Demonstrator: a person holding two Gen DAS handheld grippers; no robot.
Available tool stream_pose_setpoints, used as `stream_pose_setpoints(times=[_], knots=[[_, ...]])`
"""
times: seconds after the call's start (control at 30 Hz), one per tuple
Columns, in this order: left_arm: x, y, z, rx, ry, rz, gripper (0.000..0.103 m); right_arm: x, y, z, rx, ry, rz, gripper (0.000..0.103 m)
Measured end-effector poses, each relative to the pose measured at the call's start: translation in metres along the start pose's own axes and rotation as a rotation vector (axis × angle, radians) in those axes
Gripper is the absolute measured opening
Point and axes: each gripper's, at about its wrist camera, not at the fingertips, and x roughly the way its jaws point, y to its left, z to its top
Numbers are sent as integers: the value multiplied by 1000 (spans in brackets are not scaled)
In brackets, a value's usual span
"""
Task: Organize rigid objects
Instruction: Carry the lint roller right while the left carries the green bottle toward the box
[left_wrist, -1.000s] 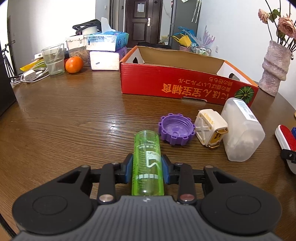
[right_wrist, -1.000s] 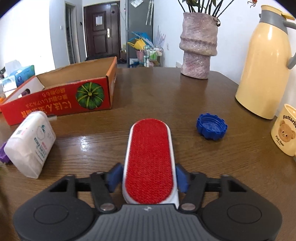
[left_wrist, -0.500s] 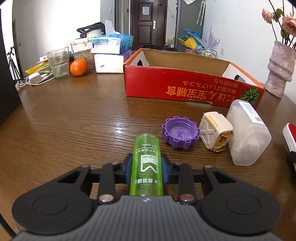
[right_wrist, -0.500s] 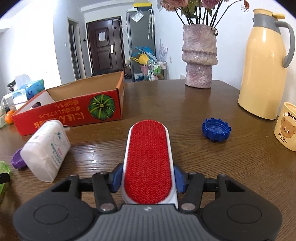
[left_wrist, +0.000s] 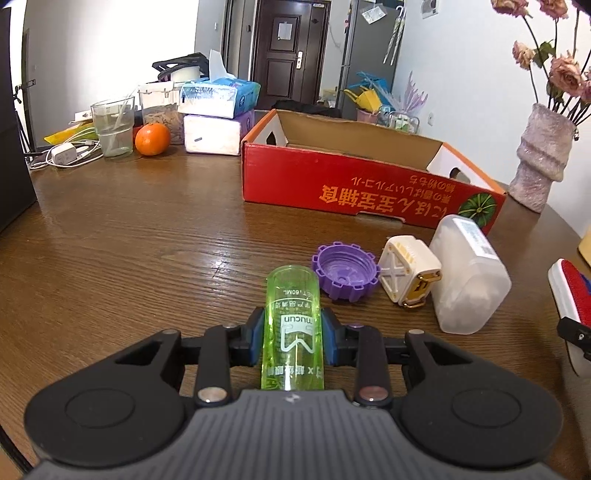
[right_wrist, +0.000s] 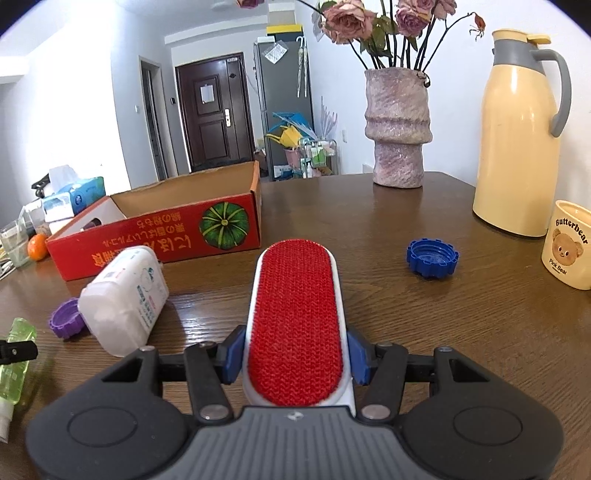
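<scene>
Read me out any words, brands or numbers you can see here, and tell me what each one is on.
"mucun": green bottle
"60ML": same bottle, printed near its far end
"Butterbear" and "Pink Bear": cream mug
Yellow Japanese lettering, upside down: red box; I cannot read it reliably
Label print on the white container: too small to read

Both tools (left_wrist: 291, 339) (right_wrist: 295, 358): blk frames, grey ribbed tops, blue pads, silver screws.
</scene>
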Motion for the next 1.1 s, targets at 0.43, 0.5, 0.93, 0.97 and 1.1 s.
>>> stream_pose_setpoints(times=[0.43, 0.5, 0.93, 0.97, 1.1], knots=[[-25, 8, 2, -37, -49, -37, 32, -17, 10, -5, 7, -39, 27, 55], [-28, 8, 4, -38, -55, -43, 32, -19, 13, -4, 9, -44, 34, 55], [-50, 1, 27, -25, -125, -79, 32, -30, 35, 9, 0, -87, 87, 55], [-52, 2, 28, -31, -130, -80, 32, -31, 37, 11, -2, -90, 91, 55], [-55, 3, 36, -43, -147, -84, 32, -33, 44, 17, -10, -104, 104, 55]])
